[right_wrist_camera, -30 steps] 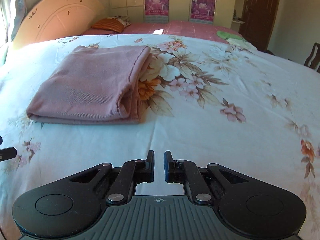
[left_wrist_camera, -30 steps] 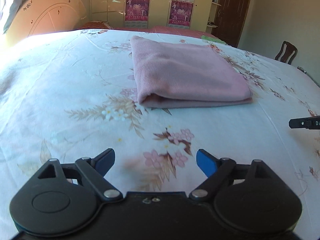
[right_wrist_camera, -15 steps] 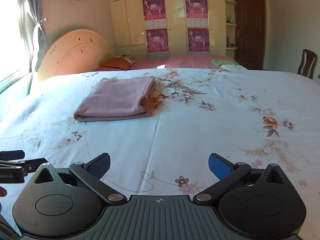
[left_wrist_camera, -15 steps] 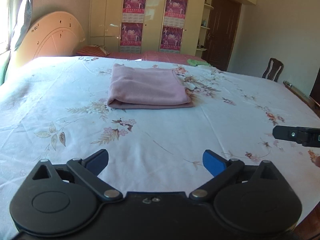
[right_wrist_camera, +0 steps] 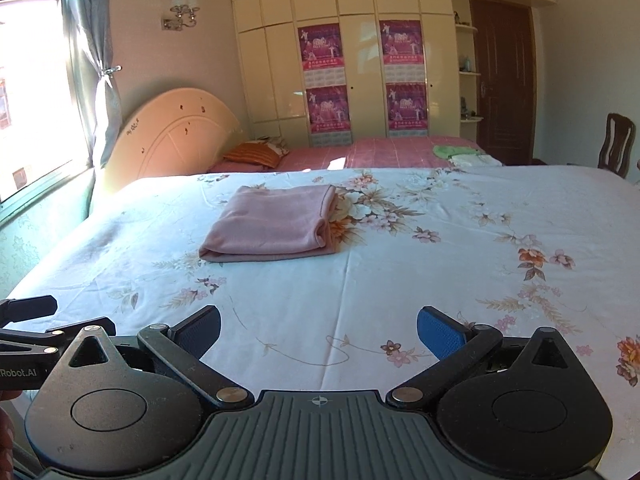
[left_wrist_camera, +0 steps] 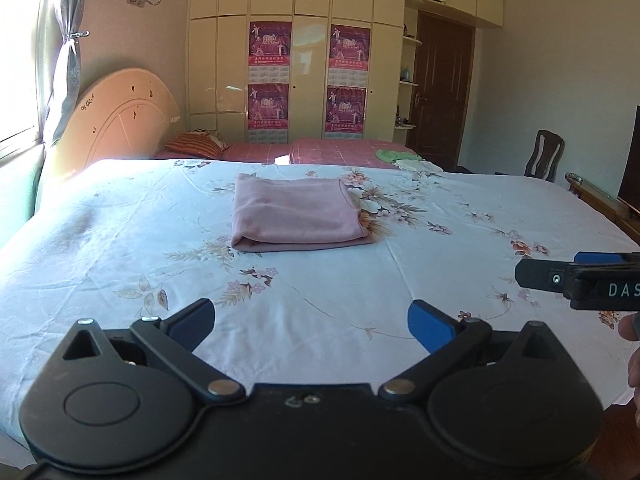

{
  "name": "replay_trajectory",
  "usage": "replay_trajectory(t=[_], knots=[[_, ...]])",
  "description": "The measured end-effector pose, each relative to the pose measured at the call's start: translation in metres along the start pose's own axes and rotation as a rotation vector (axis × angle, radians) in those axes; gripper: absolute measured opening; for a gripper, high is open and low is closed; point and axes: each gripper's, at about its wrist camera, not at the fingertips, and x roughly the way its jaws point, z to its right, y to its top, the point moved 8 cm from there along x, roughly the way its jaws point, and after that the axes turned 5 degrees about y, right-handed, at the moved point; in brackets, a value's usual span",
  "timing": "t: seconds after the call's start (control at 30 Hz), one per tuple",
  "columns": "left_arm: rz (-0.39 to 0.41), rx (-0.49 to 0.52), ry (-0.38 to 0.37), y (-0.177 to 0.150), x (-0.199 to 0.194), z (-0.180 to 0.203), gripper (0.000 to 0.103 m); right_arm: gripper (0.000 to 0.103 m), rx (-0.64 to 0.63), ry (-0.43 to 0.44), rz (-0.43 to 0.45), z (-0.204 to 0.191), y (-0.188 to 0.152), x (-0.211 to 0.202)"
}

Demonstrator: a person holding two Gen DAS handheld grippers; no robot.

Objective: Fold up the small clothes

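Observation:
A pink garment (left_wrist_camera: 296,214) lies folded into a flat rectangle on the white floral bedsheet (left_wrist_camera: 160,240); it also shows in the right wrist view (right_wrist_camera: 272,226). My left gripper (left_wrist_camera: 310,326) is open and empty, well back from the garment near the bed's front edge. My right gripper (right_wrist_camera: 318,330) is open and empty too, also well back from it. The right gripper shows at the right edge of the left wrist view (left_wrist_camera: 580,280). Part of the left gripper shows at the left edge of the right wrist view (right_wrist_camera: 28,328).
A second bed with a red cover (left_wrist_camera: 320,148), a striped pillow (left_wrist_camera: 196,145) and a green cloth (left_wrist_camera: 394,155) stands behind. A headboard (left_wrist_camera: 120,120) is at the left, a wardrobe (left_wrist_camera: 304,80) and door (left_wrist_camera: 440,88) at the back, a chair (left_wrist_camera: 546,154) at the right.
Both grippers have pulled back and up, away from the folded garment, which now looks smaller and farther. The right gripper has gone from shut to open.

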Motion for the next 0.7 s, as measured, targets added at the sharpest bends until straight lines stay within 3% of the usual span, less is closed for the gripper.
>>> replay_trajectory(t=[0.4, 0.7], knots=[[0.031, -0.037, 0.023, 0.009, -0.012, -0.016, 0.103, 0.103, -0.035, 0.05, 0.032, -0.014, 0.013, -0.004], [0.039, -0.031, 0.003, 0.009, -0.012, -0.008, 0.103, 0.103, -0.018, 0.026, 0.036, -0.002, 0.014, -0.01]])
